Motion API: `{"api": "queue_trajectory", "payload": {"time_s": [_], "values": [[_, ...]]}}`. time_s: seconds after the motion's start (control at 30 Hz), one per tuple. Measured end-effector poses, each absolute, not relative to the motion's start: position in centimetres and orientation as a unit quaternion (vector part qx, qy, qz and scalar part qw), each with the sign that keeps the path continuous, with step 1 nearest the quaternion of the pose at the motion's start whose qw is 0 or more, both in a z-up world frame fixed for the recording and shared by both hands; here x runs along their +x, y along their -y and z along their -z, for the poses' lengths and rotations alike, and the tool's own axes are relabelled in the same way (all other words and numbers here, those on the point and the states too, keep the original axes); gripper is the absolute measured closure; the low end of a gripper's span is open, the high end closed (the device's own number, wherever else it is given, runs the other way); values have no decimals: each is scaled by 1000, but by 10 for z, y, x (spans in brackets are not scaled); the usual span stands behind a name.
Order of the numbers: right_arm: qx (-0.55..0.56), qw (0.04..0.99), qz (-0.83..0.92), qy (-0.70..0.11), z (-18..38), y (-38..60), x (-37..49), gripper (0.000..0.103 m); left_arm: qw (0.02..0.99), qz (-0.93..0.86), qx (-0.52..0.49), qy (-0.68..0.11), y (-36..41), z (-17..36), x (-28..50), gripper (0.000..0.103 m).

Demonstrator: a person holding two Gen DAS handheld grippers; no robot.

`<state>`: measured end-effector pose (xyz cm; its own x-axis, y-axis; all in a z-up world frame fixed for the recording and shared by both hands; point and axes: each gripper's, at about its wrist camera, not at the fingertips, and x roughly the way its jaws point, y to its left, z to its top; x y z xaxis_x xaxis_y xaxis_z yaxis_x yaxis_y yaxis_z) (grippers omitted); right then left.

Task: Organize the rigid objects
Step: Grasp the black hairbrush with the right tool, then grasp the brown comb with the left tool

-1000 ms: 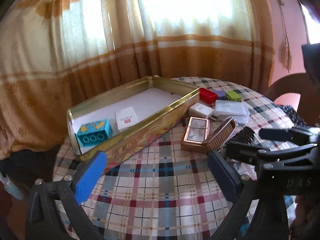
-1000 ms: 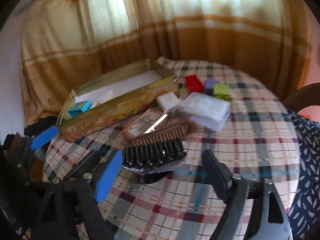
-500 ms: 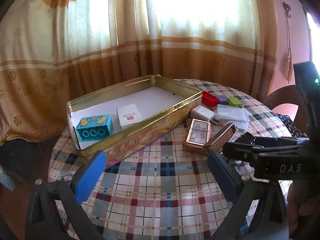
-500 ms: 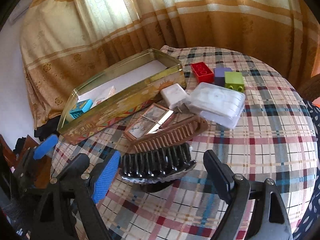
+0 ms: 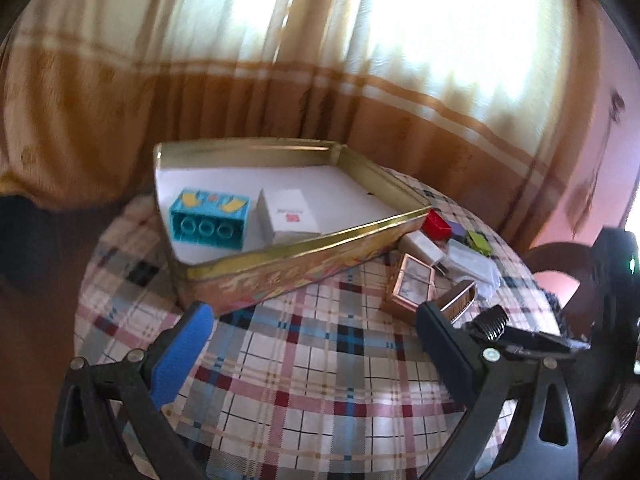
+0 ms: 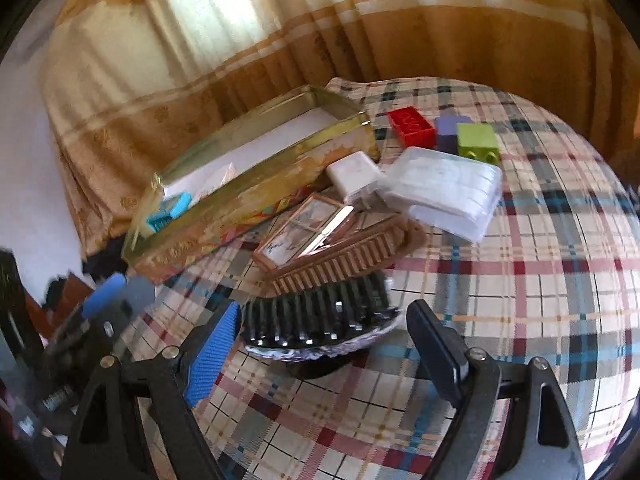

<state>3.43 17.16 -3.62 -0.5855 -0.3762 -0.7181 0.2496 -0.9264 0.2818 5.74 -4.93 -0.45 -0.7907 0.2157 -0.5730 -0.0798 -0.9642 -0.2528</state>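
Observation:
A gold tin box (image 5: 304, 252) stands on a plaid-clothed round table (image 5: 320, 360). Inside lie a teal brick (image 5: 208, 224) and a small white box (image 5: 290, 216). To its right lie a white charger (image 6: 354, 178), a rose-gold case (image 6: 304, 232), a brown comb (image 6: 344, 258), a black hair brush (image 6: 320, 316), a clear plastic box (image 6: 448, 192), and red (image 6: 412, 126), purple (image 6: 448, 126) and green (image 6: 478, 142) bricks. My left gripper (image 5: 316, 344) is open and empty in front of the tin. My right gripper (image 6: 324, 352) is open, its fingers either side of the black brush.
Cream and orange curtains (image 5: 320, 80) hang close behind the table. The table edge curves near on the left (image 5: 86, 320). A wooden chair back (image 5: 560, 264) stands at the far right. The right gripper shows at the left wrist view's right edge (image 5: 532, 340).
My left gripper has swung left and closer to the tin, now looking down into it. My right gripper has moved slightly forward over the black brush. Both stay open.

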Motion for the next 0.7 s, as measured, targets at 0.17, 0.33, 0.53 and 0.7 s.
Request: {"api": "queue_trajectory", "payload": {"time_s": [0.17, 0.33, 0.53, 0.7], "values": [[424, 165, 889, 47, 38, -163, 31, 23, 84, -937, -321, 109, 47, 8, 57, 1], [410, 151, 896, 81, 36, -179, 35, 30, 96, -939, -320, 83, 38, 6, 57, 1], [314, 84, 937, 128, 16, -213, 61, 30, 122, -933, -339, 24, 14, 4, 51, 1], [293, -15, 944, 150, 12, -251, 63, 30, 160, -930, -316, -98, -35, -5, 54, 1]]}}
